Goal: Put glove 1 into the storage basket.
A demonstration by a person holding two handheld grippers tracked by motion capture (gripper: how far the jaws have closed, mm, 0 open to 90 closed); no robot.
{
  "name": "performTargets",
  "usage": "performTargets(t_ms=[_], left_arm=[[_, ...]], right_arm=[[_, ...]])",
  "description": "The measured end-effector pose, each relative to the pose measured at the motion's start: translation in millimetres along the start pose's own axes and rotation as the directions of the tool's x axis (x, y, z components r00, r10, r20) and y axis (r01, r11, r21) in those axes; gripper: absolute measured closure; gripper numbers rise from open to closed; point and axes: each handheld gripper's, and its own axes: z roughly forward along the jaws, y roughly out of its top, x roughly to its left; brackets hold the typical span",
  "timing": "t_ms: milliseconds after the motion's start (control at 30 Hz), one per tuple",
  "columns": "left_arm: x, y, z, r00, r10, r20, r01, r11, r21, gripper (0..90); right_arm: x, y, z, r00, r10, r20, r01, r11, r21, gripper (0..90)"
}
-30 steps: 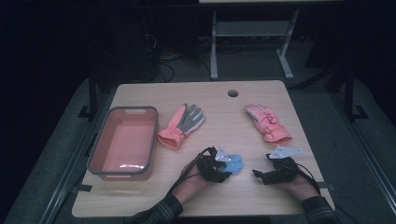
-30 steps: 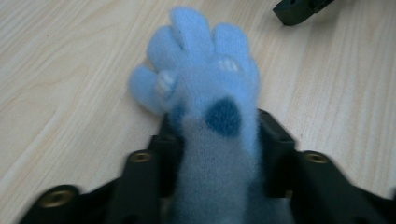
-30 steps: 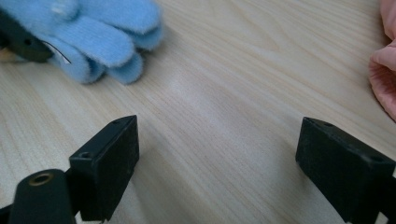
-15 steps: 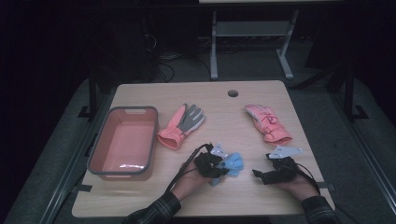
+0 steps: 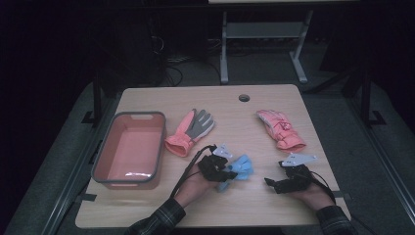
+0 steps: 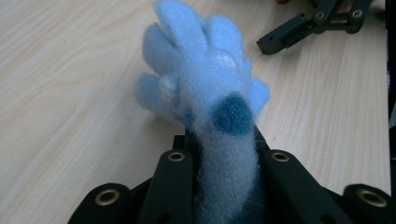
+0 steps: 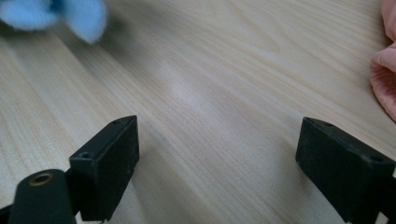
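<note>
A fluffy light blue glove (image 5: 241,168) lies at the table's front middle. My left gripper (image 5: 229,171) is shut on its cuff, and its jaws have just been closing on it. In the left gripper view the blue glove (image 6: 201,79) rises from between the black jaws of the left gripper (image 6: 227,156), fingers pointing away. My right gripper (image 5: 270,183) rests low at the front right, open, with bare wood between the jaws of the right gripper (image 7: 217,154). The blue glove (image 7: 70,14) is blurred at the top left of that view.
A pink tray (image 5: 100,156) stands at the left. Beside it lies a pink glove with a grey palm (image 5: 191,131), and another pink glove (image 5: 280,128) lies at the right, its edge (image 7: 385,70) near my right gripper. A round hole (image 5: 244,97) marks the far edge.
The left gripper's jaws closed on the blue glove's cuff, and the hand shifted slightly left and up with it. The right gripper stayed put.
</note>
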Motion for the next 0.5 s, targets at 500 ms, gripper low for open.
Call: performTargets(t_ms=[500], left_arm=[[15.0, 5.3, -41.4, 0.9989, -0.044, -0.019, 0.043, 0.9975, -0.056, 79.1]], right_arm=[[0.1, 0.0, 0.0, 1.0000, 0.001, 0.000, -0.001, 1.000, 0.000, 13.1]])
